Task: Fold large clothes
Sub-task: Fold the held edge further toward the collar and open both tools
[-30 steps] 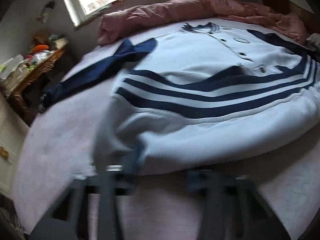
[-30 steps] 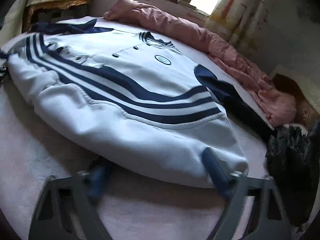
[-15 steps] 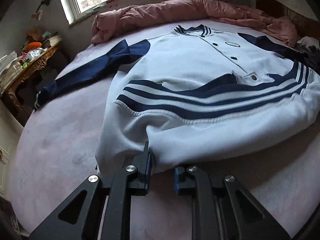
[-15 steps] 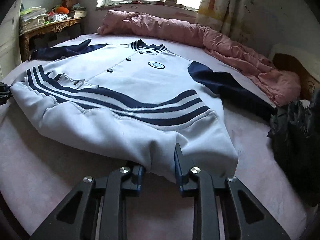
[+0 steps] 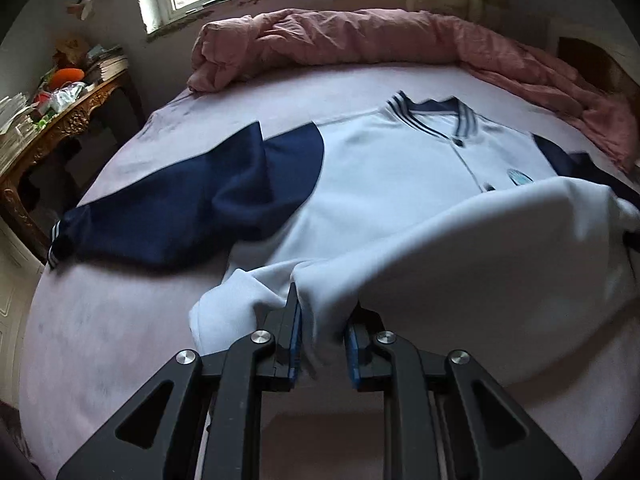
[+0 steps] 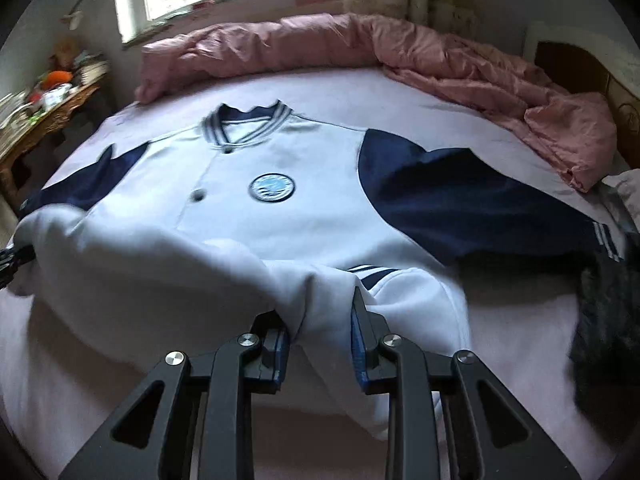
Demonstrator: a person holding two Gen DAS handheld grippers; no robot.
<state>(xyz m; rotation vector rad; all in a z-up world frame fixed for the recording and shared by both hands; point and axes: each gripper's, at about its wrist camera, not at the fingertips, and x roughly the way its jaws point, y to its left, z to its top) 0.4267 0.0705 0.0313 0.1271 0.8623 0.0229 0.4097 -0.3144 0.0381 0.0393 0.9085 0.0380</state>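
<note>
White fleece fills both of your grips: your left gripper (image 5: 320, 332) pinches the hem of the varsity jacket (image 5: 400, 184) near one bottom corner, and your right gripper (image 6: 318, 338) pinches it near the other. You hold the hem raised over the jacket's lower front, while its collar (image 6: 244, 124) and navy sleeves (image 6: 460, 200) lie flat on the pale pink bed (image 5: 120, 320), with a rumpled pink quilt (image 6: 360, 44) along the far edge.
</note>
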